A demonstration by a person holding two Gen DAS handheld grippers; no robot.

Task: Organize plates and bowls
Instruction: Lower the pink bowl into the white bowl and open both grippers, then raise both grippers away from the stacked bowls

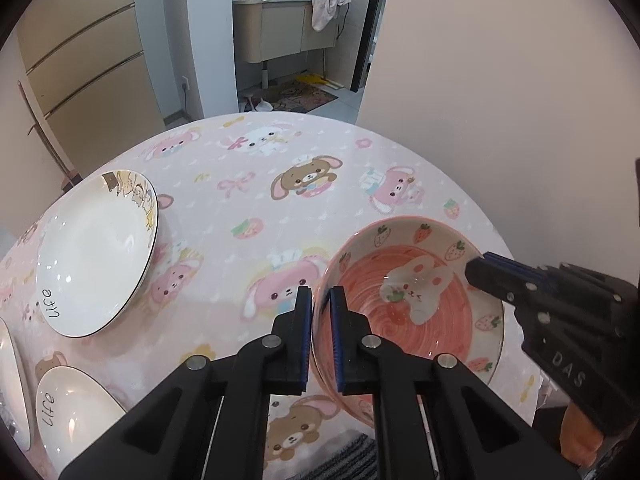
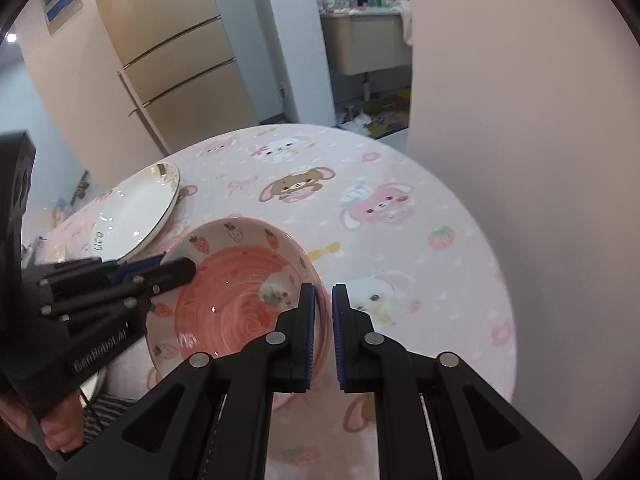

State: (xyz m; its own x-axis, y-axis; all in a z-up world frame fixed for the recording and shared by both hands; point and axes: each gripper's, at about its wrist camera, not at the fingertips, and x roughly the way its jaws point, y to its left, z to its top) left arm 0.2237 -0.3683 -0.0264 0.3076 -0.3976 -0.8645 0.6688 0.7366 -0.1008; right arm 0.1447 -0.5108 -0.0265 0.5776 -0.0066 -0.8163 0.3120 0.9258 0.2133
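Note:
A pink bowl (image 1: 416,304) with a rabbit and strawberries is held over the pink cartoon tablecloth (image 1: 260,184). My left gripper (image 1: 320,300) is shut on the bowl's left rim. My right gripper (image 1: 478,266) is shut on the bowl's right rim. In the right wrist view the bowl (image 2: 236,300) sits between my right gripper (image 2: 323,300) on its near rim and my left gripper (image 2: 176,266) on its far left rim. A white plate (image 1: 96,256) marked "life" lies at the left, also in the right wrist view (image 2: 136,212).
Two more white plates (image 1: 68,412) (image 1: 12,384) lie at the table's near left. A wall (image 1: 500,80) stands close along the table's right side. A fridge (image 2: 168,52) and a washbasin cabinet (image 1: 280,28) stand beyond the table.

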